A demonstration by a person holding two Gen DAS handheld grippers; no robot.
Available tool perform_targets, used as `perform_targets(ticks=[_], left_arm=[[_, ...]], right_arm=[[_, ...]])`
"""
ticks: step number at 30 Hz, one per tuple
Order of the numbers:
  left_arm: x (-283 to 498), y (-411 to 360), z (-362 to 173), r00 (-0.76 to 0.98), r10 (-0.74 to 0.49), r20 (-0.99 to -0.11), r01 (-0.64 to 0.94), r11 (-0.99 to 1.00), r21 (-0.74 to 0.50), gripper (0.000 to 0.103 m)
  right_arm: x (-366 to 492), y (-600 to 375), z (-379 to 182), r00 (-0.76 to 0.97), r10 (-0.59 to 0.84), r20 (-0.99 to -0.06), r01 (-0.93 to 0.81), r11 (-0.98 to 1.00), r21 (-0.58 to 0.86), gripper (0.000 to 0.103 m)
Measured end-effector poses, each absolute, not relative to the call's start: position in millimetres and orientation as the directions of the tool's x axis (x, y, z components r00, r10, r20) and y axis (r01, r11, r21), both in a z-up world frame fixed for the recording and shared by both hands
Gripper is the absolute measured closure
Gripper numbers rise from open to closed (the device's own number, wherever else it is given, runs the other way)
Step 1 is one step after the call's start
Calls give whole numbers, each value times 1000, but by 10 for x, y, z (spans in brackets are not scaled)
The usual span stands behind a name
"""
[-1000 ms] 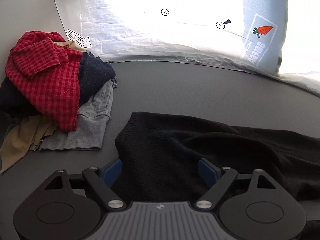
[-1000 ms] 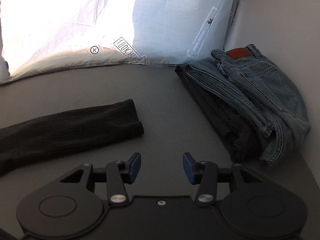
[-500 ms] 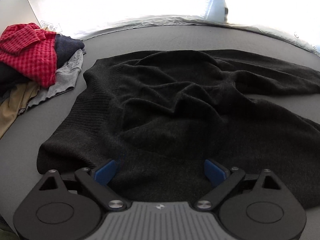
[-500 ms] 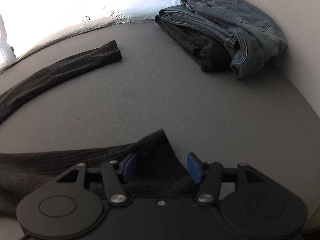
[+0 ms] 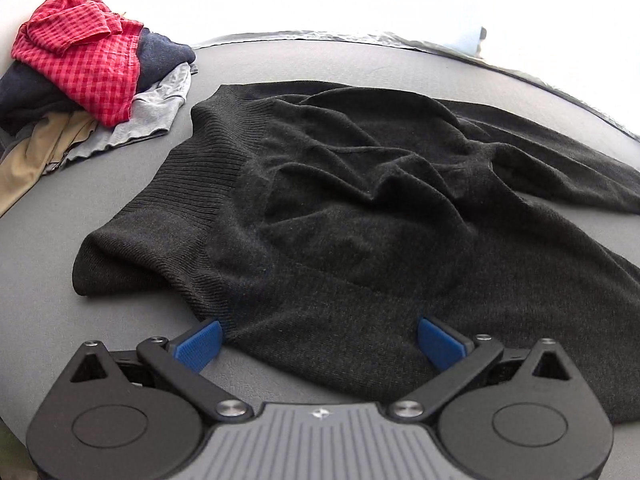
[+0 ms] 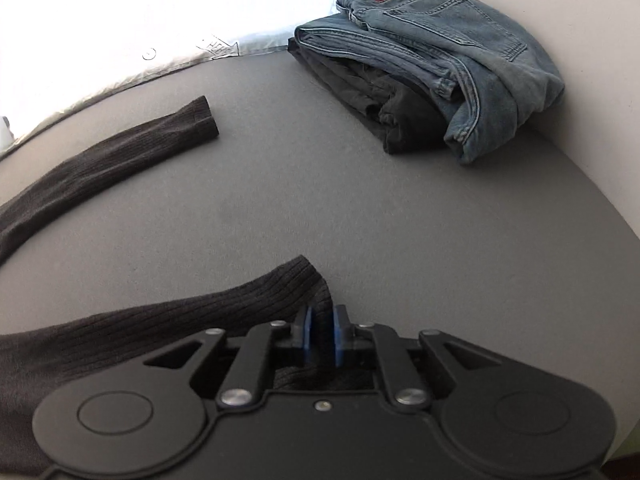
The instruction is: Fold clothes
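A dark charcoal knit sweater (image 5: 360, 208) lies spread and wrinkled on the grey table. My left gripper (image 5: 320, 340) is open, its blue pads on either side of the sweater's near hem edge. In the right wrist view the near sleeve (image 6: 168, 332) lies across the table, and my right gripper (image 6: 320, 334) is shut on its ribbed cuff. The other sleeve (image 6: 120, 156) lies apart, farther back on the left.
A heap of unfolded clothes topped by a red checked shirt (image 5: 84, 60) sits at the far left. Folded blue jeans (image 6: 448, 52) on a dark garment sit at the far right by the wall. A white printed sheet (image 5: 400, 0) runs along the back.
My right gripper has closed on the near sleeve's cuff; it was open half a second ago. My left gripper has pulled back to the sweater's near hem and stays open.
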State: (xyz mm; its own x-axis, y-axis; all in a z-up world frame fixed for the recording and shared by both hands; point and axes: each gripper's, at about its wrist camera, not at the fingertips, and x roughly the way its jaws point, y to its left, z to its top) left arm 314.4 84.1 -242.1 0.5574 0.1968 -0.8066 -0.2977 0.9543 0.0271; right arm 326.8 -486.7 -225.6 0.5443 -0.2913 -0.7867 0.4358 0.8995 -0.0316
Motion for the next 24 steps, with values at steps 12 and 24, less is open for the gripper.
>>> perform_targets(ticks=[12, 24], left_arm=[[3054, 800, -2446, 577, 234, -782, -364, 931, 9, 0], [3074, 848, -2406, 552, 208, -807, -363, 932, -8, 0]], right_arm=[[2591, -5044, -2326, 649, -69, -757, 612, 638, 467, 58], [2583, -4993, -2437, 708, -112, -697, 594, 628, 502, 76]])
